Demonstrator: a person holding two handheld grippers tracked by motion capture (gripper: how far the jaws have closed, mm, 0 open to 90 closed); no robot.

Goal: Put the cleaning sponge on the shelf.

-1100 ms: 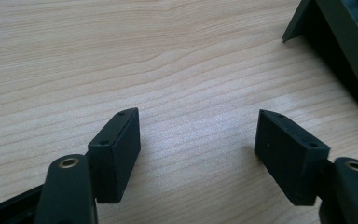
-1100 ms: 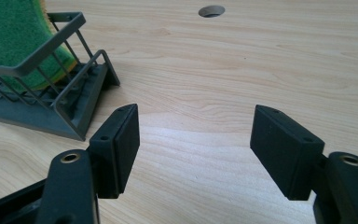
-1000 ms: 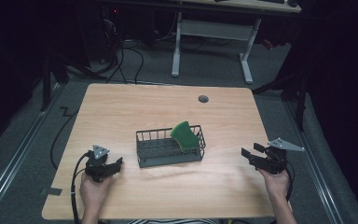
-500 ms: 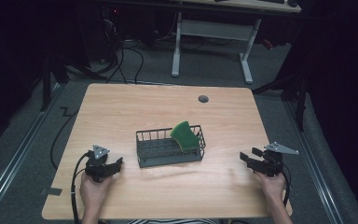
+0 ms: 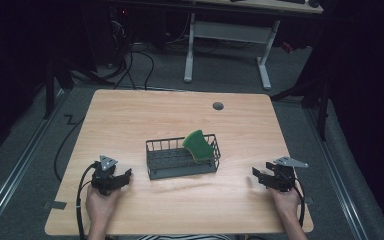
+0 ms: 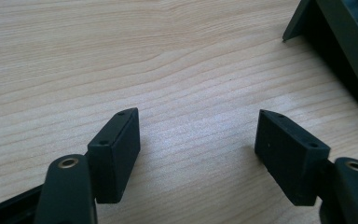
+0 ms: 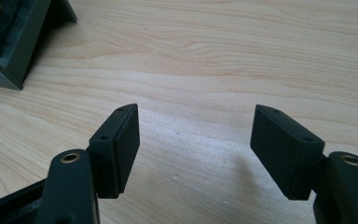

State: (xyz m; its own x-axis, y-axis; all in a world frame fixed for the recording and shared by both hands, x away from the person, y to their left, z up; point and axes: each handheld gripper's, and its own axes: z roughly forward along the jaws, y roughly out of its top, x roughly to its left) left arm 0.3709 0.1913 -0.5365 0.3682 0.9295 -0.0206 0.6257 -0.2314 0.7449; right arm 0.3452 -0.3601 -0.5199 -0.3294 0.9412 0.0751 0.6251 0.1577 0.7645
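Two blocky black tools (image 5: 114, 180) (image 5: 265, 179), wire basket (image 5: 180, 162), wavy sponge (image 5: 198, 145).

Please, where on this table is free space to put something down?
The table is bare behind the wire basket, up to the round hole. Bare strips also separate the basket from each gripper. Only the middle, with the basket holding the green sponge, is occupied.

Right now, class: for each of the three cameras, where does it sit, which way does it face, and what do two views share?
High view: above the person's side, facing forward and down on the table; both hands show, with left claw and right claw.
Left gripper view: on the left claw, facing along its open jaws.
Right gripper view: on the right claw, likewise.
Shared: a corner of the wire basket.
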